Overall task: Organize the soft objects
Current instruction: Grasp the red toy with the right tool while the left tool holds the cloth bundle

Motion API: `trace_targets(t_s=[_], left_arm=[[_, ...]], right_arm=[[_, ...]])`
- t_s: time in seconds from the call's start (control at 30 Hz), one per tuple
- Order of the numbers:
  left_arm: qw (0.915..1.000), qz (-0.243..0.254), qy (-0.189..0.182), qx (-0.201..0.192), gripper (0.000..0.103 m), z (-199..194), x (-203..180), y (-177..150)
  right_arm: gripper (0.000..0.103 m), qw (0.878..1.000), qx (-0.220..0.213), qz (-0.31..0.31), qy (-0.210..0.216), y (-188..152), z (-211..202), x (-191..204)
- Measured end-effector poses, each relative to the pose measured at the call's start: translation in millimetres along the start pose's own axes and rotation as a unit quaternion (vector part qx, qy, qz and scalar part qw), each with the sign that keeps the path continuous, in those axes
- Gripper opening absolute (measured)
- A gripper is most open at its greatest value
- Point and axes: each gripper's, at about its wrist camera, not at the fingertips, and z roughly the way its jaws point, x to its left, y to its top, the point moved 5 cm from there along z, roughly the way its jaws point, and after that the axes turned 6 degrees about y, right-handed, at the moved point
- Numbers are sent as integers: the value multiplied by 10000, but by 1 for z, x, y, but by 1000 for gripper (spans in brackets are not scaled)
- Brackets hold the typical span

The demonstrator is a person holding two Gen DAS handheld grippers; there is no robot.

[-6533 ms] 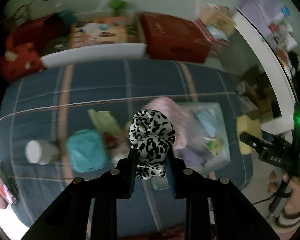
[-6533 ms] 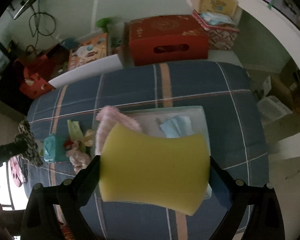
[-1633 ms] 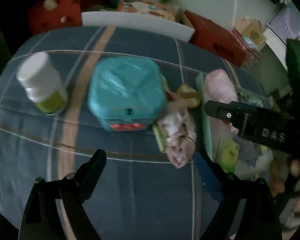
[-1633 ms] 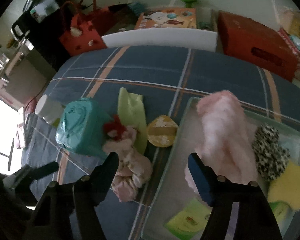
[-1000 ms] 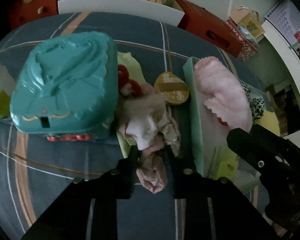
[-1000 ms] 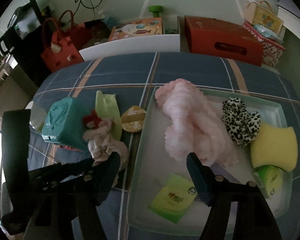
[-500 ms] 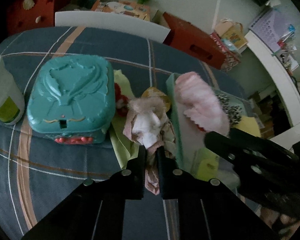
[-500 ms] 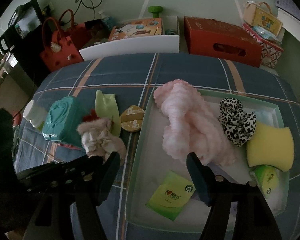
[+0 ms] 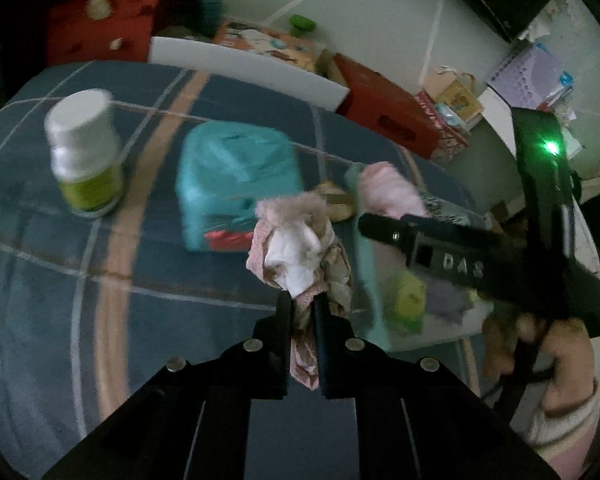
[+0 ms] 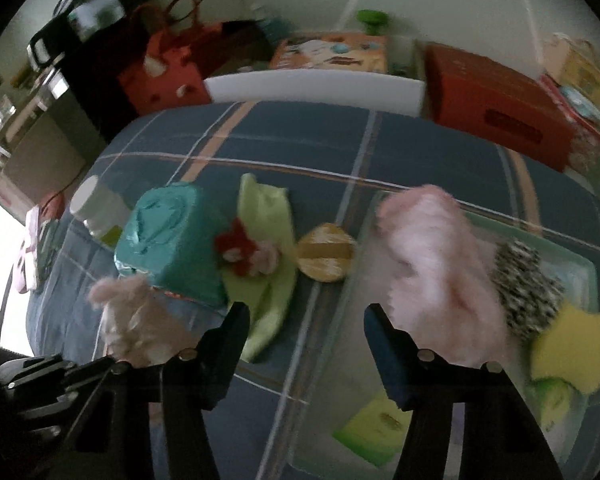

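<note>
The rag (image 9: 300, 256), a crumpled pink-and-white bundle of cloth, is the soft thing in hand. In the left wrist view the left gripper (image 9: 300, 304) has its jaws drawn together on the rag's lower folds, so the bundle stands up above the fingertips and a tail hangs below them. It looks lifted clear of the plaid cover (image 9: 100, 280), with the teal box (image 9: 236, 176) and the white bottle (image 9: 86, 152) behind it. To the right lies the tray (image 9: 366, 280), with the pink towel (image 9: 388, 192) in it. The right gripper (image 9: 384, 226) crosses in front of the tray, held by a hand (image 9: 540, 344).

In the right wrist view the right gripper (image 10: 304, 328) has just been closing, yet its jaws stand well apart with nothing between them, only cover and the tray's near rim (image 10: 352, 280) beyond. The tray already holds the pink towel (image 10: 432, 272), a spotted scrunchie (image 10: 524, 284), a yellow sponge (image 10: 568, 344) and a green packet (image 10: 372, 424), so much of the sorting seems done. Still outside are a green cloth (image 10: 268, 224) with a red-and-pink trinket (image 10: 244, 252) on it, and a round yellow piece (image 10: 328, 256) just beside the tray. The rag (image 10: 136, 320) shows blurred at lower left, over the left gripper (image 10: 112, 364). It has yet to go into the tray, and the green cloth probably follows.
</note>
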Motion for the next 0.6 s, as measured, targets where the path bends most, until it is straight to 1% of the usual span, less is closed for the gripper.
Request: trace_targets(t_s=[0.1,0.2,0.3,0.47,0.6], left_arm=[[9999,-100,137,5,10,-5,21,-5],[9993,-243,276,27,10,-5,42,-9],[9987,-377,336,48,10,-3,56,-9],[9987,-428,273,51,10,-1,60,-10],[9988,-423,217,108,10,4,60,-10]], right_arm=[[56,9997,186,-148,50,3,20,8],[55,9993,296,-191,126,7,35,12],[54,9989,333,-318,128,13,45,15],[54,9976,395,-557,108,22,55,19],[54,9948,505,-874,129,26,65,25]])
